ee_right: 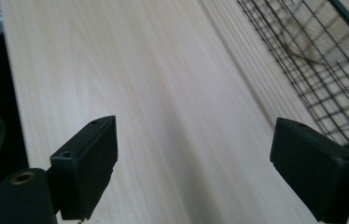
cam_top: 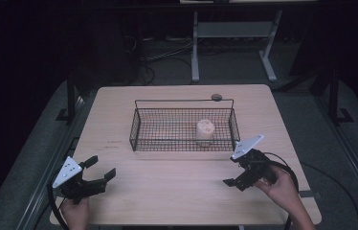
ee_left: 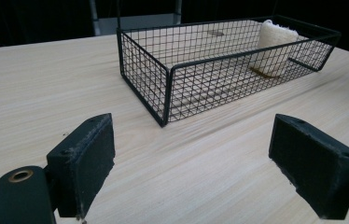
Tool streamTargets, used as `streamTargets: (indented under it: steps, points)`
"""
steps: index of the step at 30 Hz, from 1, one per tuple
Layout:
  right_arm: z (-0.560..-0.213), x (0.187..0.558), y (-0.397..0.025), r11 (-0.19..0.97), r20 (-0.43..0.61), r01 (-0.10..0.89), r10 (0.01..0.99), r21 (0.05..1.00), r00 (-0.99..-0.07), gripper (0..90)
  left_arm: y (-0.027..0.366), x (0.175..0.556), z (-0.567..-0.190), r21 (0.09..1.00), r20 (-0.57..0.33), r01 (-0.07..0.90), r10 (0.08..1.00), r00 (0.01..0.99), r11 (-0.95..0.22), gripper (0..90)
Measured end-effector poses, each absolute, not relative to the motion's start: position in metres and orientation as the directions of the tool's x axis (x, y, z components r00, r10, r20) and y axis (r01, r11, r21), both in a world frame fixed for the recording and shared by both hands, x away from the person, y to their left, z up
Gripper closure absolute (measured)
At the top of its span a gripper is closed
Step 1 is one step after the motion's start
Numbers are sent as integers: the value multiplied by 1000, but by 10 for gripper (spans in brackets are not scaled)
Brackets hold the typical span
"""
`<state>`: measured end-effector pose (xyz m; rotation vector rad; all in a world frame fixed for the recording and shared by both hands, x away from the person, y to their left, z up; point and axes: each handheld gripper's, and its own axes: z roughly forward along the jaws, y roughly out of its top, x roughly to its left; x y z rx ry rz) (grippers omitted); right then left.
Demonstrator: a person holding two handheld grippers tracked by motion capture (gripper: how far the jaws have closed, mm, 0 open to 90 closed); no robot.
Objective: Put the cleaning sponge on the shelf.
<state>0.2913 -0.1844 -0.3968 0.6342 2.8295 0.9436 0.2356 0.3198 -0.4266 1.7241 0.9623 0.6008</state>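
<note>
A black wire basket [cam_top: 136,129] stands in the middle of the wooden table [cam_top: 167,182]. Inside it, toward its right end, a pale cream roll [cam_top: 205,132] stands upright. The left gripper view looks at the basket [ee_left: 163,93] from its near corner, with the roll [ee_left: 275,46] behind the mesh. My left gripper [cam_top: 102,168] hovers open near the table's front left, nothing between its jaws. My right gripper [cam_top: 233,170] is open at the front right, just in front of the basket's right end; the basket's mesh [ee_right: 322,70] crosses its view at the upper right.
A small round dark object [cam_top: 216,97] lies on the table behind the basket's back rim. Beyond the table stand white desk legs [cam_top: 195,48] and cables on a dark floor. Bare tabletop stretches between the two grippers.
</note>
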Motion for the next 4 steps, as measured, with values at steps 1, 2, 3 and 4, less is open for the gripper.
streamTargets:
  steps: [1, 2, 3, 4]
  points:
    - [-399, 287, -185, 720, 43, 351, 409, 599, -912, 144, 320, 235, -426, 937, -49, 315, 831, 554, -154, 138]
    - [-401, 283, -185, 719, 38, 343, 405, 605, -914, 140, 320, 234, -426, 937, -47, 313, 832, 553, -155, 138]
    - [-404, 279, -185, 714, 38, 340, 402, 612, -915, 138, 320, 234, -426, 938, -48, 312, 834, 550, -152, 138]
    - [-407, 276, -185, 715, 47, 339, 395, 612, -918, 139, 320, 233, -425, 939, -48, 310, 835, 548, -150, 138]
